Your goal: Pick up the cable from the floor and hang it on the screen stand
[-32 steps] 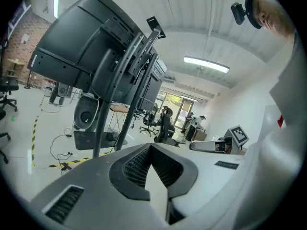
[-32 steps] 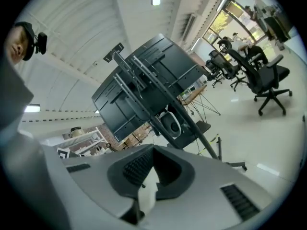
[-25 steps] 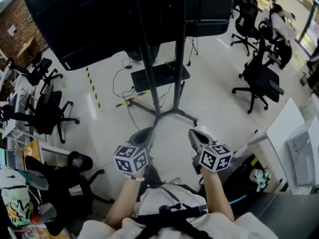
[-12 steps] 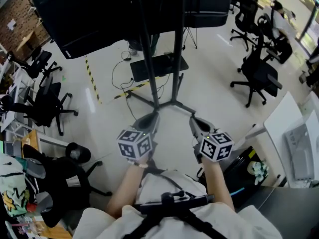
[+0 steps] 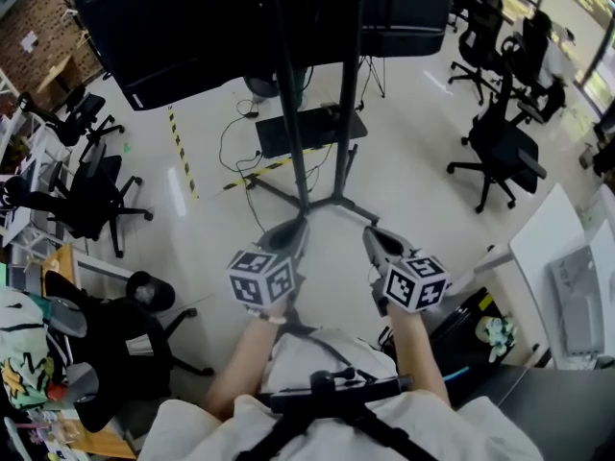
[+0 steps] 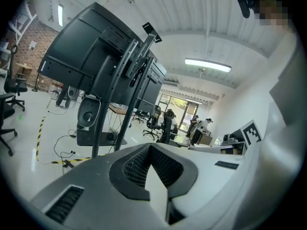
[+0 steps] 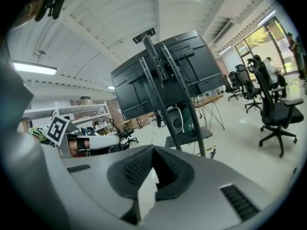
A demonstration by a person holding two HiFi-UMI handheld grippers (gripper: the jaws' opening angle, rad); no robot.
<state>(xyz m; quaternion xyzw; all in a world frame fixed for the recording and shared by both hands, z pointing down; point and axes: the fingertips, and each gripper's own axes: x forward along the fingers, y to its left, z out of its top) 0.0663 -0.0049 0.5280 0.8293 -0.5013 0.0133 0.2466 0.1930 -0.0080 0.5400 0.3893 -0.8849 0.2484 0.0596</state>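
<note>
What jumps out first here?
The big black screen on its screen stand fills the top of the head view, with a thin cable looping on the floor left of the stand's base. Below it, the left gripper and right gripper sit side by side, both shut and empty.

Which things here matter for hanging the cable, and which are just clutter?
Job: cable on the floor; screen stand; left claw and right claw, both shut and empty.
Lying about: office chair; striped floor tape; white table.
</note>
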